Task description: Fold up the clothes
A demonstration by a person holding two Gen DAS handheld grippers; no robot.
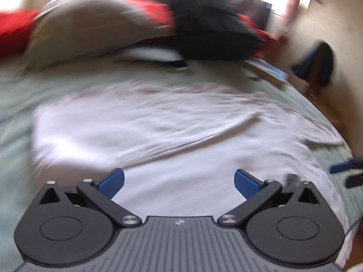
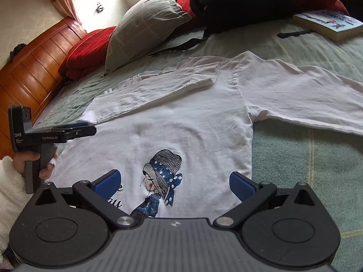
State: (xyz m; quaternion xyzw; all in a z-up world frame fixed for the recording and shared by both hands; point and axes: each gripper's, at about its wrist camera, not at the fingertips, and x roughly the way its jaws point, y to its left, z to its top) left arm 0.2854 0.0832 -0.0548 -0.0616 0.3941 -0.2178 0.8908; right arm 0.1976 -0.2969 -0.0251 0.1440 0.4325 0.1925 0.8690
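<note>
Green bedspread (image 2: 306, 158) under white shirt (image 2: 192, 124), wooden headboard (image 2: 29, 72), grey pillow (image 2: 145, 22), both grippers' fingers (image 1: 113, 182) (image 2: 109, 181) spread wide, empty.

Black linkage gripper (image 2: 175, 182), blue ribbed fingers (image 2: 108, 182), silver screws, grey grooved body, fluffy white sleeve (image 2: 9, 190)

Left gripper (image 1: 179, 184) and right gripper (image 2: 175, 184), jaws wide.

White long-sleeve shirt (image 2: 192, 122) flat on bed, girl print up, one sleeve folded across chest.
</note>
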